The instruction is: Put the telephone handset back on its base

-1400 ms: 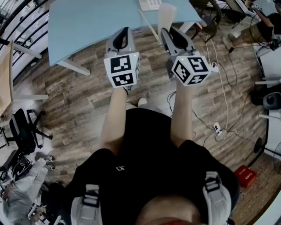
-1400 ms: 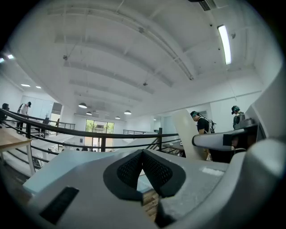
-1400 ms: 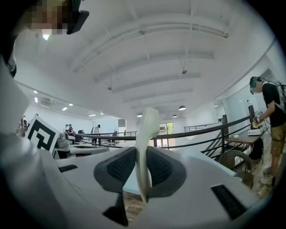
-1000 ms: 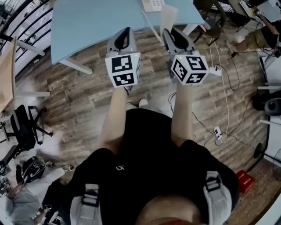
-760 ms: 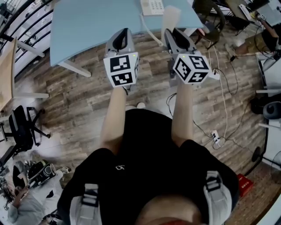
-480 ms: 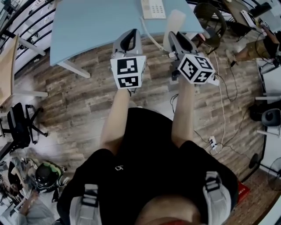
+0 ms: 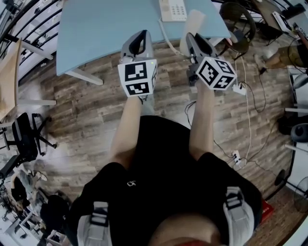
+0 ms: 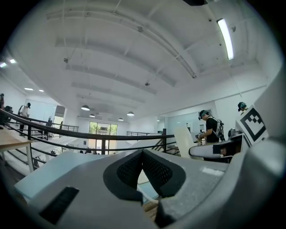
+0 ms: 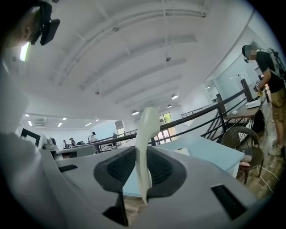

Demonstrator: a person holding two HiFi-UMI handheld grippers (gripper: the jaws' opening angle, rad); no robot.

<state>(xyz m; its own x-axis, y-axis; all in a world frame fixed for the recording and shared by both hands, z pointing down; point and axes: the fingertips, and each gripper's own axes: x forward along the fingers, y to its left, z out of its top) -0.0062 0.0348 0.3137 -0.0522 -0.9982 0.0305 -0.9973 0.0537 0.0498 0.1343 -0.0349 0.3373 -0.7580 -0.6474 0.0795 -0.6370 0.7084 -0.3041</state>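
Observation:
A cream telephone handset (image 7: 192,23) stands upright between the pads of my right gripper (image 7: 191,37), which is shut on it. In the right gripper view the handset (image 9: 145,147) sticks up out of the closed jaws of the right gripper (image 9: 144,156). The telephone base (image 7: 172,9) with its keypad lies on the light blue table (image 7: 101,29), just beyond and left of the handset, and its cord (image 7: 166,36) hangs off the table edge. My left gripper (image 7: 138,37) is held beside it over the table's front edge. It (image 8: 143,155) is shut with nothing in it.
A wicker chair (image 7: 237,19) stands right of the table. Cables and a power strip (image 7: 236,156) lie on the wood floor at right. A black office chair (image 7: 24,141) and a wooden desk (image 7: 7,81) are at left. A person (image 9: 270,74) stands by a railing.
Both grippers and I have come closer to the table, so more of the telephone base shows at the top. The handset stays in the right gripper. People at lower left have moved.

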